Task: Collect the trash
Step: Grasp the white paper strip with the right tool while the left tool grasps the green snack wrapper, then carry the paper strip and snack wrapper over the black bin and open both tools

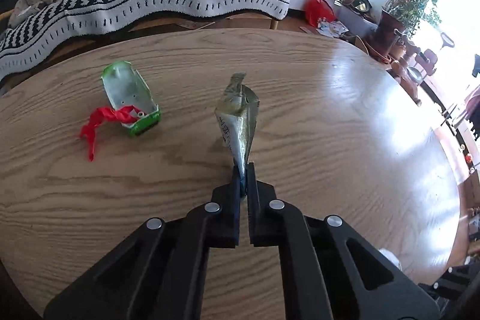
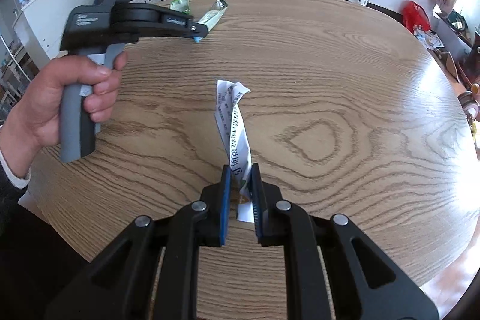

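My left gripper (image 1: 243,170) pinches a crumpled wrapper (image 1: 238,116); my right gripper (image 2: 241,176) pinches printed paper (image 2: 232,122). Both holds are edge-only, so either may slip.

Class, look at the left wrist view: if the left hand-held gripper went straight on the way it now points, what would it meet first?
Probably the bare wooden table. The left hand-held gripper is shut on a green wrapper that it carries along; the green carton lies off to the left. Depth is uncertain.

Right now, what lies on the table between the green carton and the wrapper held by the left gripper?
Nothing: in the left wrist view only bare wood of the table separates the green carton from the wrapper pinched by the left gripper.
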`<state>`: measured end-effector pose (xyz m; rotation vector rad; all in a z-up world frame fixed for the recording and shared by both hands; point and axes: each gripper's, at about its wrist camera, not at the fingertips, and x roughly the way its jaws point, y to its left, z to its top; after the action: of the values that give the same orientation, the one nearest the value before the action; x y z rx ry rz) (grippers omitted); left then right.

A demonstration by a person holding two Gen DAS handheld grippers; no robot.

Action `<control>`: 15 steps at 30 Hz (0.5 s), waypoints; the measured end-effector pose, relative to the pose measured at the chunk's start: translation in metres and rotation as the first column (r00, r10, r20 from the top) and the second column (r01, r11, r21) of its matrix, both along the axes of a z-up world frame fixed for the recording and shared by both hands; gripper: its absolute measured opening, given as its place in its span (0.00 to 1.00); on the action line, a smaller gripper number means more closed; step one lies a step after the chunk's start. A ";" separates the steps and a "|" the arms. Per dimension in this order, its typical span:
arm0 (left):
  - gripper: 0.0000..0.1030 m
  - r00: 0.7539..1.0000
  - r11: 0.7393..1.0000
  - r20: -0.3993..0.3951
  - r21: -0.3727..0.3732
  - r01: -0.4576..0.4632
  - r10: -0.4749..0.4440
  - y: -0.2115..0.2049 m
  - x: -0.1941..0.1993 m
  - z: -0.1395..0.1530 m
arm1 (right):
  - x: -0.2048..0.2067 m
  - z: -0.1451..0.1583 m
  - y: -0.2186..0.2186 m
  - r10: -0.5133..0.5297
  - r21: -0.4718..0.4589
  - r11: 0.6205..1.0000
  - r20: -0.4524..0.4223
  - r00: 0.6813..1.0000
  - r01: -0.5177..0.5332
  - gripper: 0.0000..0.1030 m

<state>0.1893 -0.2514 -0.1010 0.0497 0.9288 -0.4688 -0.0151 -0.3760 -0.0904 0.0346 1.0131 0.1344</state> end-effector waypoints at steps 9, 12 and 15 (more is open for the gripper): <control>0.02 0.997 0.997 0.032 -0.028 0.075 -0.074 -0.004 -0.037 0.029 | -0.027 0.012 -0.031 -0.180 -0.021 0.983 0.018 0.983 0.181 0.13; 0.02 0.993 0.993 0.041 -0.031 0.111 -0.110 -0.012 -0.052 0.037 | -0.048 0.021 -0.050 -0.272 -0.023 0.962 0.044 0.961 0.273 0.13; 0.02 0.985 0.986 0.061 -0.029 0.166 -0.164 -0.025 -0.076 0.045 | -0.078 0.029 -0.076 -0.396 -0.010 0.917 0.063 0.916 0.398 0.13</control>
<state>0.1136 -0.2765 -0.0558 0.1094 0.8623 -0.6339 -0.0932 -0.4518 -0.0612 0.2139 0.9288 -0.2478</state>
